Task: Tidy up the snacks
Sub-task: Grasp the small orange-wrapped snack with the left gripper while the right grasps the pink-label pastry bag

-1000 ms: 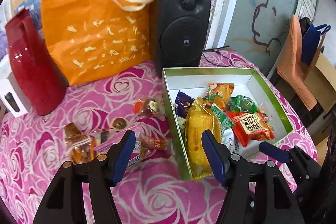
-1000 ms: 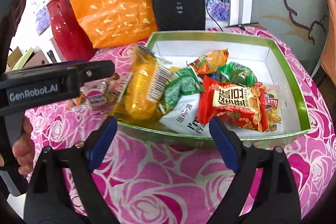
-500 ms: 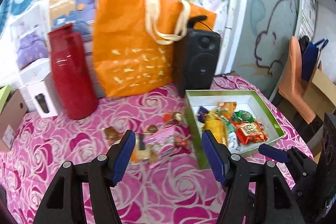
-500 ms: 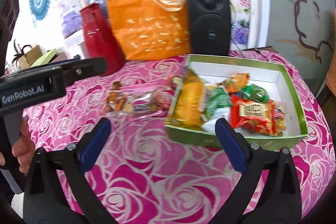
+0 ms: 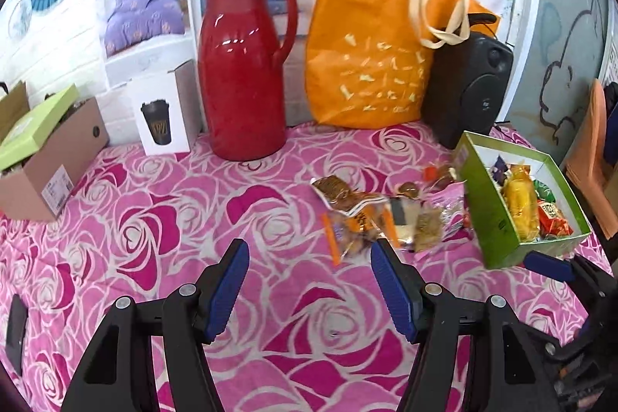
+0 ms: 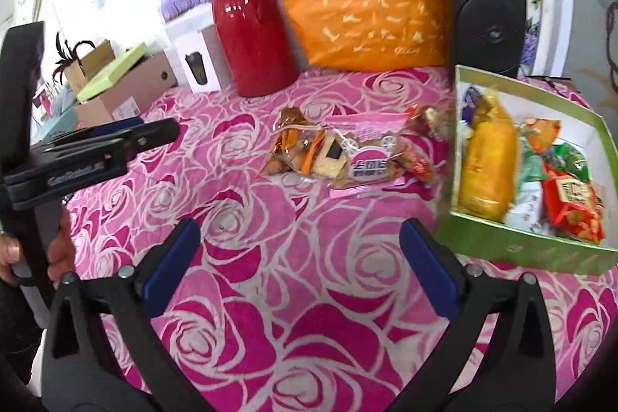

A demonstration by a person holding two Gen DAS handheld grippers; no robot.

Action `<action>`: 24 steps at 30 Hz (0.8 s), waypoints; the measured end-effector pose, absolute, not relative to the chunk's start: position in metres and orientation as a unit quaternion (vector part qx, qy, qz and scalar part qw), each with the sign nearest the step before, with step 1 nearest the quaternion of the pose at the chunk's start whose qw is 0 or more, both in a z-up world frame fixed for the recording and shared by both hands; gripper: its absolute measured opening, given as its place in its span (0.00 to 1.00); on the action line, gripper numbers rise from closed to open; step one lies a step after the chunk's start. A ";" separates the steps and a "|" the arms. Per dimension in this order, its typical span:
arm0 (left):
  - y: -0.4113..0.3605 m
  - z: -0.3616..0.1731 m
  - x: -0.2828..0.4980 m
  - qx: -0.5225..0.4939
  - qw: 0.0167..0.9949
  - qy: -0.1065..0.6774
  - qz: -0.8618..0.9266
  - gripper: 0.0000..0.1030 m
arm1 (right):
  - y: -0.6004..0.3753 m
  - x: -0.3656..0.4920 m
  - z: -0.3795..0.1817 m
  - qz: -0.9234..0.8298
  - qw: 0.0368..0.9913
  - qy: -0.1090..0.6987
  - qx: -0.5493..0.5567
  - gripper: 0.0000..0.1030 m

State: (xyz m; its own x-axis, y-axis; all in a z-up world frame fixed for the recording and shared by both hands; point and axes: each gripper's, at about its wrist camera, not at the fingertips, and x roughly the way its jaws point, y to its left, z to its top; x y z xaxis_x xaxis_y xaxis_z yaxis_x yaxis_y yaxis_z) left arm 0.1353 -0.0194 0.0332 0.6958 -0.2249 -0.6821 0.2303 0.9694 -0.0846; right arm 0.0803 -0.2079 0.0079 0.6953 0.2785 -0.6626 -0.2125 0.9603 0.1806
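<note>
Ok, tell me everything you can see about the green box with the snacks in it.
The green box is an open, lidless, shallow tray that looks like cardboard, green outside and white inside. It sits flat on the pink rose tablecloth, just in front of the black speaker. Inside lie wrapped snacks: a yellow pack, a red pack, green and orange ones. More snacks lie just left.

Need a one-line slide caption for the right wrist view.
Right gripper opening, empty, above the rose tablecloth; loose snacks lie beside the green box.
</note>
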 end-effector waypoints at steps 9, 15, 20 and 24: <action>-0.023 0.019 0.158 -0.009 0.910 0.380 -0.165 0.65 | -0.205 0.149 -0.005 0.096 0.914 0.394 0.009 0.99; -0.022 0.007 0.179 -0.024 0.898 0.399 -0.182 0.65 | -0.203 0.185 -0.023 0.058 0.905 0.420 -0.027 0.68; -0.042 -0.004 0.199 -0.030 0.882 0.421 -0.211 0.65 | -0.213 0.181 -0.025 0.042 0.912 0.408 -0.023 0.36; -0.069 -0.018 0.213 -0.020 0.869 0.437 -0.232 0.65 | -0.216 0.170 -0.027 0.053 0.911 0.409 -0.022 0.35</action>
State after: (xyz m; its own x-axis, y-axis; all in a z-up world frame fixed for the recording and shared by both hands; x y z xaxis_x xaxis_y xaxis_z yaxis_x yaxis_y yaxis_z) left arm 0.2127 -0.0691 -0.0178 0.5098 -0.4208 -0.7504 0.3850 0.8916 -0.2384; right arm 0.1698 -0.2163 -0.0270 0.6596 0.0777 -0.7476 -0.1144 0.9934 0.0023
